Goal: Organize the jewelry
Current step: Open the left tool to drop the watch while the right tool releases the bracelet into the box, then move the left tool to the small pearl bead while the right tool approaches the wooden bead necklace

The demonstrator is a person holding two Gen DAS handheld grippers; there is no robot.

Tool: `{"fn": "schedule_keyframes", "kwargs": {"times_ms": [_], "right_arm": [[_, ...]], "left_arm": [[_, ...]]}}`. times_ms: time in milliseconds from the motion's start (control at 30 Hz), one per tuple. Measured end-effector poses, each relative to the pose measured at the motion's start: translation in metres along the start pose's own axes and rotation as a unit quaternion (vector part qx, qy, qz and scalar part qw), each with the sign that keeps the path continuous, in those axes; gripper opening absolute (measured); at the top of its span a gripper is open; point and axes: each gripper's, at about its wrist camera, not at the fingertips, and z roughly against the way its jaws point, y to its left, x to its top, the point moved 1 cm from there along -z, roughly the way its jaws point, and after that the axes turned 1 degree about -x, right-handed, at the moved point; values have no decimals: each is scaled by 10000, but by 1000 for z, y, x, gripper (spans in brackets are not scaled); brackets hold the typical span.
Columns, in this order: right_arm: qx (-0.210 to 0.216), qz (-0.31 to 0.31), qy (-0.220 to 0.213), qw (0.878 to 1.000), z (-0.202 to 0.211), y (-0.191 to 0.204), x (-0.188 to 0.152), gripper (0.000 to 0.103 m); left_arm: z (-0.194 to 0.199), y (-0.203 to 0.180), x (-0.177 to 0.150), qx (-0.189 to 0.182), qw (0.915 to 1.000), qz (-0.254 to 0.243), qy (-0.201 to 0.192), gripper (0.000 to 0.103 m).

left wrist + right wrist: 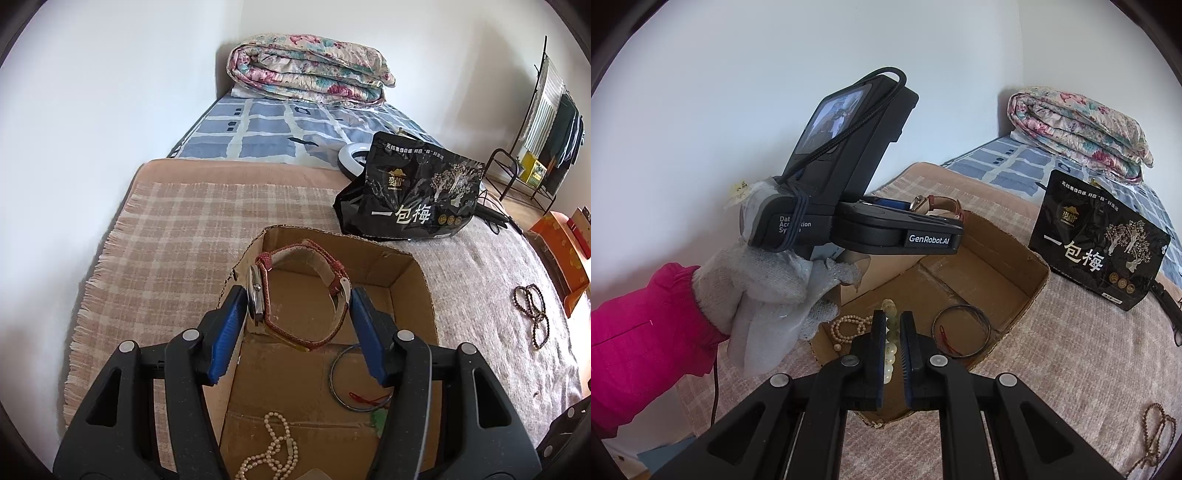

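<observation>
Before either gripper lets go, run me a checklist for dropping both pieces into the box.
1. Watch held by the left gripper: ok.
2. Watch above the cardboard box: ok.
3. Pale bead bracelet held in the right gripper: ok.
4. Bracelet over the box: ok.
5. Pearl necklace and bangle already inside: ok.
6. Brown beads boxed: not ok, on the blanket.

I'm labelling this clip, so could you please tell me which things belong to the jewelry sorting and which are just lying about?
Job:
watch in left hand-held gripper
pale bead bracelet in right hand-held gripper
cardboard box
pearl necklace
bangle
brown beads

Lying about:
black snack bag
folded quilt
</observation>
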Motion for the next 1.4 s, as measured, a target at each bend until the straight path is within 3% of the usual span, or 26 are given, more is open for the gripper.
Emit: {"fn": "schedule_keyframes", "kwargs": {"times_ms": [67, 100, 133, 200, 333, 1000, 1400], "right_arm": [[-40, -7, -13, 10000, 0, 0, -1, 15], [-61, -16, -28, 10000, 1, 0, -1, 32], [-84, -25, -63, 9999, 3, 0, 0, 41], [-103, -36, -92, 9999, 5, -1, 0, 47], [-254, -24, -164, 9995, 10, -2, -3, 72], [-593, -355, -486, 9964, 61, -28, -28, 92], [-1107, -847, -714, 9877, 124, -92, -68, 99]], "left_arm": [[-2, 1, 0, -18, 9999, 101, 42, 61], [-2, 2, 0, -59, 9998, 158, 51, 63], [-2, 3, 1, -84, 9998, 199, 45, 66], [2, 2, 2, -68, 9997, 236, -22, 76], [8, 1, 3, -42, 9997, 199, -114, 76], [54, -29, -8, 127, 9990, -66, -423, 76], [88, -89, -33, -166, 9965, -491, -655, 76]]}}
